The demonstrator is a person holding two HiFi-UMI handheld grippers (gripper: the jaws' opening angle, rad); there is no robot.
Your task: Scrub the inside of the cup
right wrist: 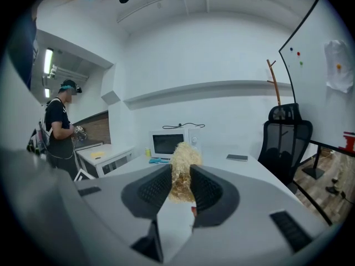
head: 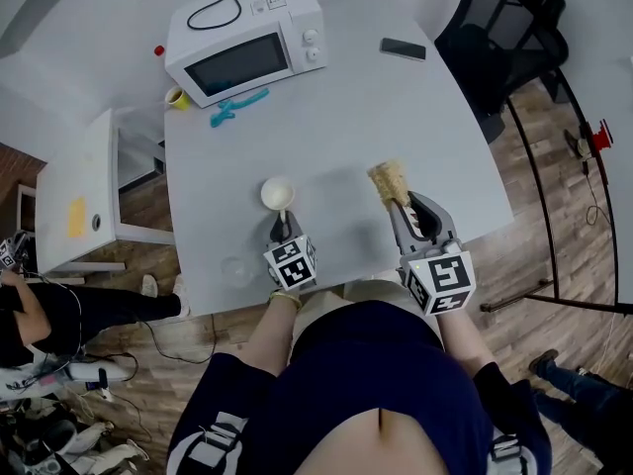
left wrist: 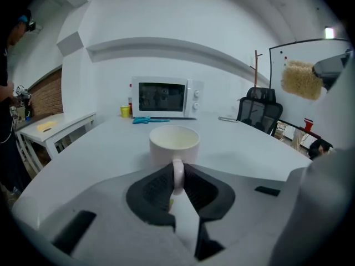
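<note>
A white cup (head: 278,193) stands upright on the grey table (head: 356,117), just ahead of me. My left gripper (head: 285,222) is shut on its handle (left wrist: 178,172), with the dark pads pressed on both sides. In the left gripper view the cup (left wrist: 174,140) looks empty inside. My right gripper (head: 401,206) is shut on a tan, fibrous scrubber (head: 389,180), held above the table to the right of the cup and apart from it. The scrubber (right wrist: 181,165) sticks up between the pads in the right gripper view.
A white microwave (head: 247,43) stands at the table's far left, with a teal tool (head: 237,107) and a small yellow cup (head: 177,97) by it. A phone (head: 404,48) lies far right. An office chair (head: 504,28) stands beyond. A person (head: 40,310) stands by the side table (head: 79,196) at the left.
</note>
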